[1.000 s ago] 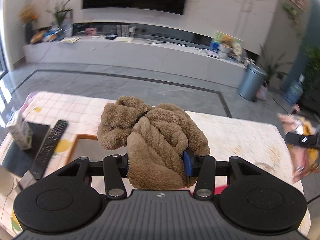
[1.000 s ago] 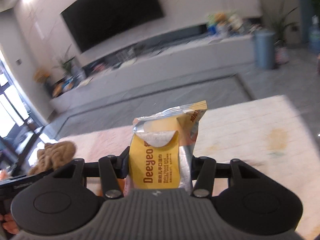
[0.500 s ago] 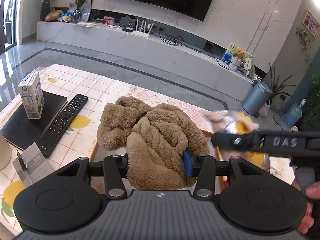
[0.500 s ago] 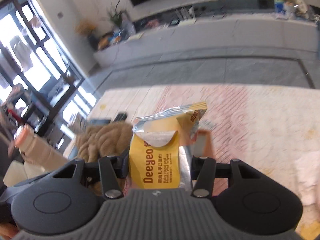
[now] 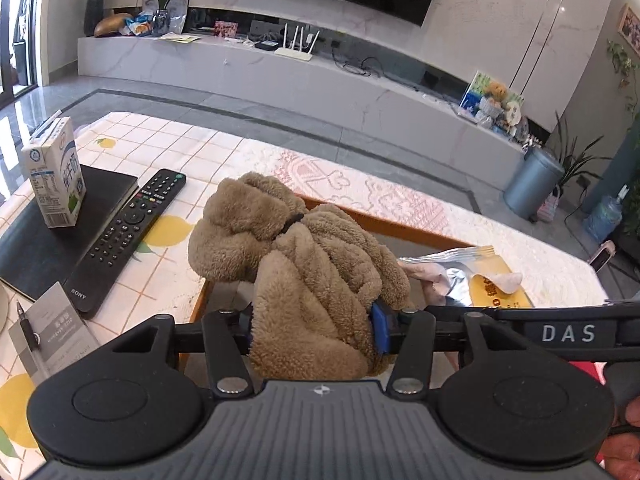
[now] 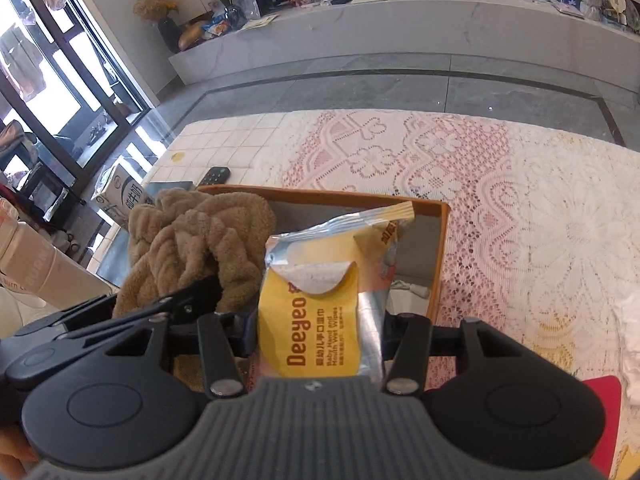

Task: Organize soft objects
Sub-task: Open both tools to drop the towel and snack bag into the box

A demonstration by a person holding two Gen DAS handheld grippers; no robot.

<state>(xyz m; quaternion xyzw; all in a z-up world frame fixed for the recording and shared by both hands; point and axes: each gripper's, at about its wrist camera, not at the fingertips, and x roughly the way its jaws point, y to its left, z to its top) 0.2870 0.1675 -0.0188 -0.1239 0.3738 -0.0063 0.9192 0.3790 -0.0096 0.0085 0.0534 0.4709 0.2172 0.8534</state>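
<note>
Between the pads of the left gripper (image 5: 314, 330) sits a bundled brown fleece cloth (image 5: 296, 264), tied round with a dark band. The jaws have just been opening, yet the blue pad on the right side is pressed into the fleece, so the cloth is held. It hangs over the near left corner of an orange-rimmed tray (image 5: 400, 228) with a grey floor.

The right gripper (image 6: 316, 334) is clamped on a yellow and silver pack of wet wipes (image 6: 316, 304), label upright, top flap peeled partly back. The pack is over the tray's right half (image 6: 438, 264); I cannot tell whether it touches the floor. Seen from the right wrist, the cloth (image 6: 192, 240) is just left of the pack, with the left gripper's black finger (image 6: 188, 300) across its near side. Seen from the left wrist, the pack (image 5: 476, 280) lies just right of the cloth, beyond the right gripper's black arm.

A small white object (image 6: 416, 289) lies on the tray floor near the right wall.

Left of the tray: a black remote (image 5: 128, 232), then a milk carton (image 5: 54, 174) standing on a black notebook (image 5: 48, 236). A pen and grey card (image 5: 48, 332) lie nearer. A lace tablecloth (image 6: 520, 200) covers the table to the right and far side.
</note>
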